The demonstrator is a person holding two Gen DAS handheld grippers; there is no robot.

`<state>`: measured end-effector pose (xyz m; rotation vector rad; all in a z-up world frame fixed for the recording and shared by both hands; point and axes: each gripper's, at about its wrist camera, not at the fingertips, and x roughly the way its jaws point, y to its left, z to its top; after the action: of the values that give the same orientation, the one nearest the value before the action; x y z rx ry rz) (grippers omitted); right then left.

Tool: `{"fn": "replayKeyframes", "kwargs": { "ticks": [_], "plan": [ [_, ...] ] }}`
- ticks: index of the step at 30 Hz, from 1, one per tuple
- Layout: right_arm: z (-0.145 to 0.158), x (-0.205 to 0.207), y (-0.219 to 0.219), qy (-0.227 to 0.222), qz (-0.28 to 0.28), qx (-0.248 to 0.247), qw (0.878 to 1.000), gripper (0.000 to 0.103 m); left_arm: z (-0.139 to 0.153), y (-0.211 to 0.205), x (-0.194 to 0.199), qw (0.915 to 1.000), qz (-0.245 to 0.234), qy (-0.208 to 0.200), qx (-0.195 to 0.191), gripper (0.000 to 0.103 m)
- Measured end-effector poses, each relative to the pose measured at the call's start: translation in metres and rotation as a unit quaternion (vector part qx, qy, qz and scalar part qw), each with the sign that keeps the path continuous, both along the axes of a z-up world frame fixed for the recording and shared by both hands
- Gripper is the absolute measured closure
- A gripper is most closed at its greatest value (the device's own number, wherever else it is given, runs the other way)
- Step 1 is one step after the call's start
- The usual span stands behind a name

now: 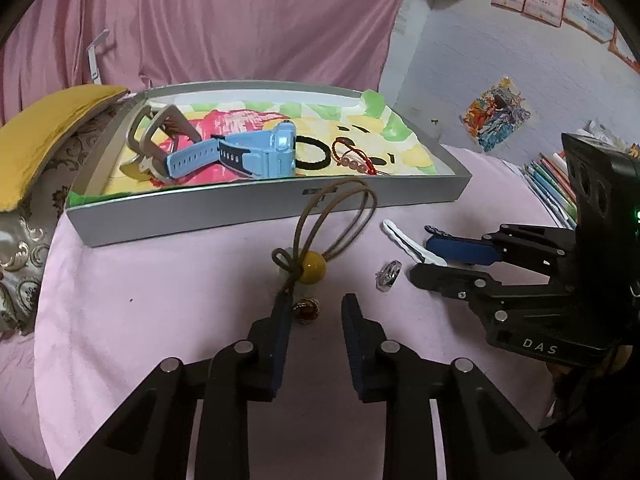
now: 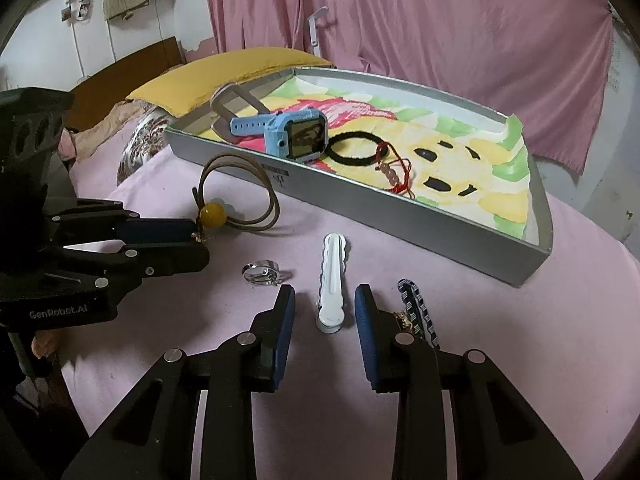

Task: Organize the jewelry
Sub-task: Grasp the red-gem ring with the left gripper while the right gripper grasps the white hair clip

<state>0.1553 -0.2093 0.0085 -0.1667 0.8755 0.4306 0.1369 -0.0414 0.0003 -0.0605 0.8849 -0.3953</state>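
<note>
While the white hair clip (image 2: 331, 280) lies between the released right gripper (image 2: 325, 294), pinch its stiff, light, slippery middle.

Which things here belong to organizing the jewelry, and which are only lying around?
For the job:
- grey tray
- blue watch
- black hair tie
- red bead bracelet
- cord with yellow bead
- white hair clip
- patterned hair clip
- silver ring

Just lying about:
- yellow pillow
- pink curtain
- books
</note>
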Motion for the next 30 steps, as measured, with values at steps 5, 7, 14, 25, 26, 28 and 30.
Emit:
{"fn": "replayKeyframes", "kwargs": {
  "ticks": [5, 7, 14, 25, 26, 28, 30],
  "plan": [
    [0.001, 0.0, 0.001, -0.003, 0.002, -0.008, 1.0, 0.076, 0.0, -0.005, 0.0, 0.9997, -0.001, -0.004, 0.023, 0.087],
    [0.001, -0.001, 0.001, -0.003, 0.002, -0.007, 1.0, 0.076, 0.0, -0.006, 0.0, 0.9995, -0.001, -0.006, 0.031, 0.089],
    [0.001, 0.001, -0.004, 0.0, 0.001, 0.004, 1.0, 0.087, 0.001, -0.004, -0.003, 0.9997, -0.002, -0.007, 0.025, 0.089],
    [0.006, -0.016, -0.009, -0.026, -0.021, 0.014, 0.999, 0.09, 0.009, 0.003, -0.017, 0.9993, 0.011, -0.032, -0.017, 0.089],
    [0.01, -0.019, -0.01, -0.035, -0.027, 0.023, 0.999, 0.09, 0.011, 0.003, -0.019, 0.9989, 0.014, -0.041, -0.02, 0.089],
    [0.014, -0.022, -0.013, -0.05, -0.035, 0.032, 0.998, 0.09, 0.016, 0.004, -0.02, 0.9979, 0.022, -0.055, -0.024, 0.089],
    [0.022, -0.027, -0.015, -0.076, -0.046, 0.043, 0.995, 0.09, 0.024, 0.006, -0.023, 0.9959, 0.035, -0.078, -0.028, 0.089]
  ]
}}
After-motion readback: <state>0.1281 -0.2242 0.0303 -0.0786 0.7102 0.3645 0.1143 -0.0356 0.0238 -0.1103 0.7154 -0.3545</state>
